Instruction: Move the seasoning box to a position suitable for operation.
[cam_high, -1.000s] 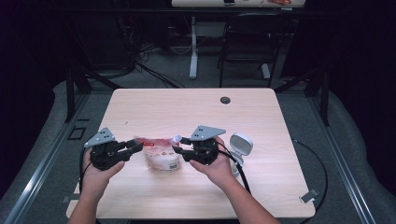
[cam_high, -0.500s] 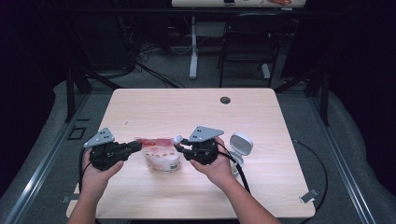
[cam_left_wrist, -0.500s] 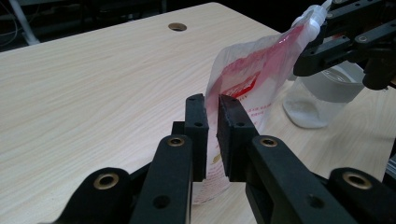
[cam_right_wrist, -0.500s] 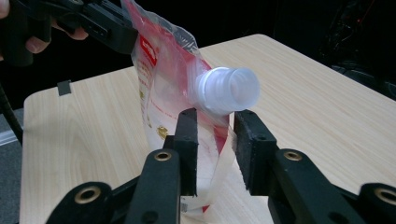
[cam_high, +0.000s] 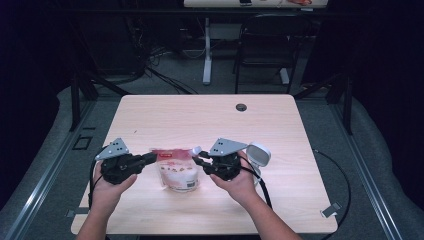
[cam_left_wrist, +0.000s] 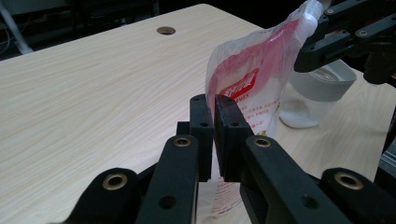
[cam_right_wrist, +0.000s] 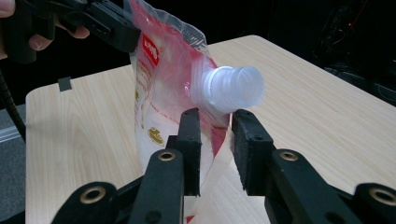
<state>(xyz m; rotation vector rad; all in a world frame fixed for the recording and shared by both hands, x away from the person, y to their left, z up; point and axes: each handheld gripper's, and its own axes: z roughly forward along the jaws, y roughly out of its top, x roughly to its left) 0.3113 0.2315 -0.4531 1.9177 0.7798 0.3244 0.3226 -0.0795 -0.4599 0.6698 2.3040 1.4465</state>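
So the wooden table (cam_high: 210, 120) takes up most of my high view, with a small round hole (cam_high: 241, 107) up around 12 o'clock near the far edge. Everything I'm working on sits down at about 6 o'clock, close to my edge.

The main thing is the pouch (cam_high: 176, 170), a clear plastic bag with red print and white stuff inside, standing upright on the table between my two grippers. It has a white screw cap (cam_right_wrist: 232, 88) on a spout at its upper corner on the right-hand side.

My left gripper (cam_high: 150, 159) comes in from 9 o'clock of the pouch. In the left gripper view (cam_left_wrist: 212, 135) the jaws are squeezed all the way together on the pouch's edge, so that side is pinched firmly.

My right gripper (cam_high: 198, 160) comes in from 3 o'clock. In the right gripper view (cam_right_wrist: 217, 149) the jaws have just been closing; the pouch's seam below the cap is between them, but there's a visible gap on the right pad's side, so I wouldn't call it gripped.

Just past the right gripper, at roughly 3 o'clock of the pouch, there's a clear cup (cam_high: 259, 155) with a greyish rim, near the pouch but not touching it as far as I can see.
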